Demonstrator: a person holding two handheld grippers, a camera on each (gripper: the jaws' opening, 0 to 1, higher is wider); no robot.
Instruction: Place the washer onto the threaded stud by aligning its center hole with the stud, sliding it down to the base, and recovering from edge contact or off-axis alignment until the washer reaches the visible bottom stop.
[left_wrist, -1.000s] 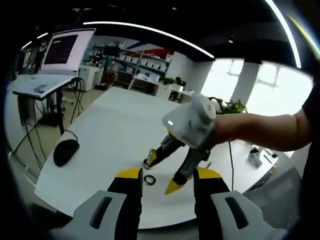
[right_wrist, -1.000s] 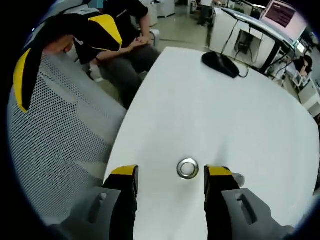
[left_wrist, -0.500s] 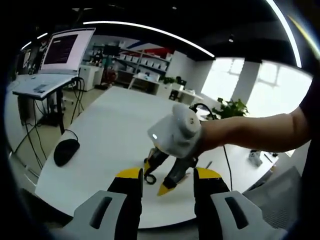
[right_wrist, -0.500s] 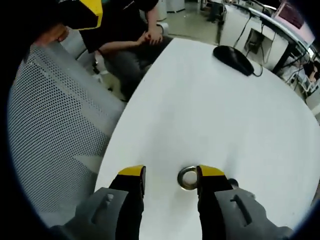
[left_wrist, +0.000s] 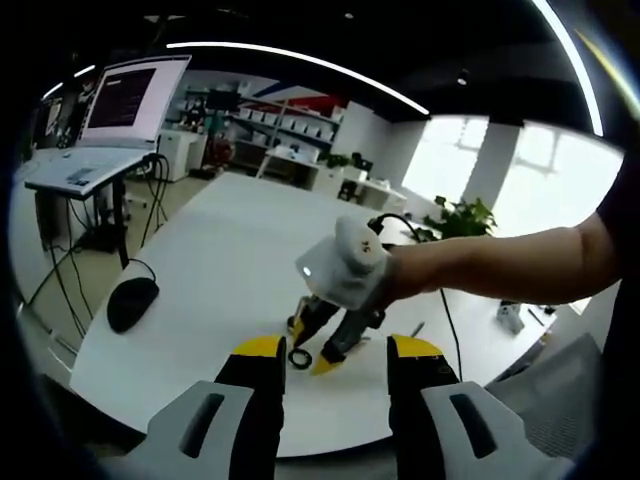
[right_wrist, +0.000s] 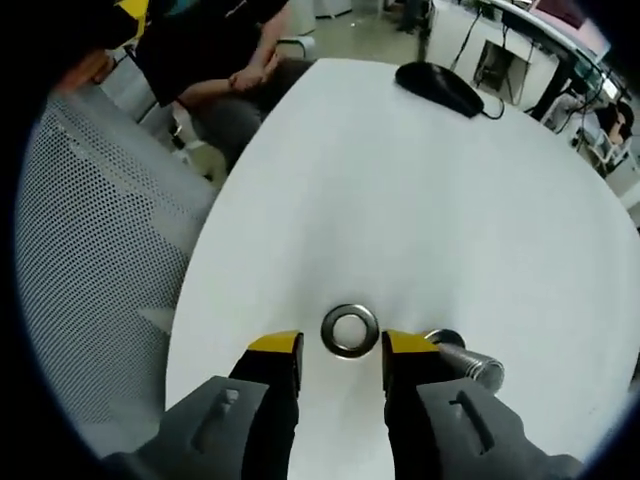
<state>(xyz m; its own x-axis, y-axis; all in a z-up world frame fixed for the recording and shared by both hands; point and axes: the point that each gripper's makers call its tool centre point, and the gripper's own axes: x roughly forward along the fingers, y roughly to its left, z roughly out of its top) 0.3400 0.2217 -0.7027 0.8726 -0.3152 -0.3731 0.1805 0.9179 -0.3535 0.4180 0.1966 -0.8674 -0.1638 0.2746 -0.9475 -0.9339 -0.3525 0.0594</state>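
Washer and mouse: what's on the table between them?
Nothing. In the right gripper view, bare white table runs from the washer up to the mouse.

Left tool (left_wrist: 325, 352): my jaws apart, held level.
Right tool (right_wrist: 340, 346): my jaws apart, tips pointed down.
Right forearm (left_wrist: 500, 265): stretched out, bare.

I can read no text, label, brand or number anywhere from here: the monitor (left_wrist: 135, 100) beyond the bench (left_wrist: 220, 270) in the left gripper view carries lines of writing, but they are far too small and blurred for me to make out.
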